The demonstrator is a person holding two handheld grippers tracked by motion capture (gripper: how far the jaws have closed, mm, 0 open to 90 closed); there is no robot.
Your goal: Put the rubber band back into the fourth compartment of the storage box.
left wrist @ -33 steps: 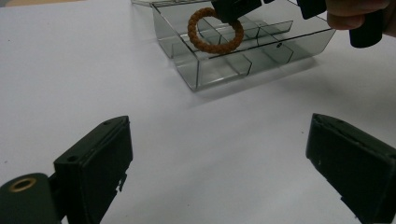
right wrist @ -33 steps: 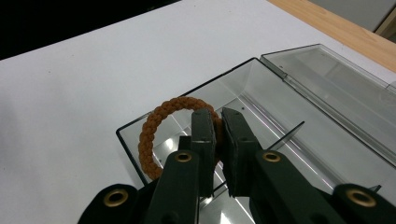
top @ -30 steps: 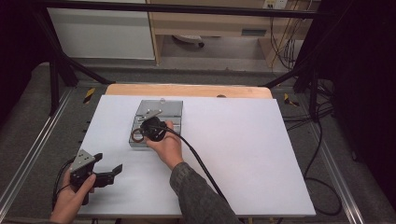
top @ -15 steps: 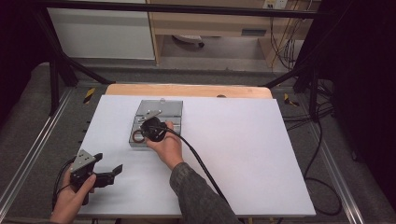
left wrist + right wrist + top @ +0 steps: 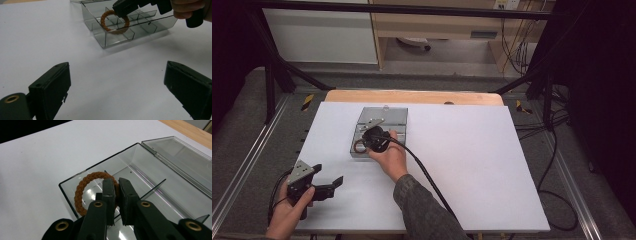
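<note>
Where the white desk top lies over a wooden board, that board shows as a strip along the desk's far edge. Desk surface plain white, seen in all three views.

Clear smoky plastic box: sits in the far-left part of the desk, near the far edge, well apart from the right edge. Thin partition walls divide its interior into compartments. Hinged lid lies open and flat on the desk, on the far side of the box.

Person's right hand: over the near side of the box, sleeve running back to the near edge. It holds the right gripper, black cable trailing toward the near edge. Jaws nearly together, clamped on one side of the braided orange-brown ring. In the left gripper view the ring hangs tilted from the jaws, its lower part inside a compartment at the box's near-left corner. Cannot tell whether the ring touches the compartment floor.

Person's left hand: at the near-left corner of the desk, holding the left gripper. Jaws spread wide, nothing between them but bare desk surface. Grey three-cornered plate on top. This gripper is well apart from the box.
</note>
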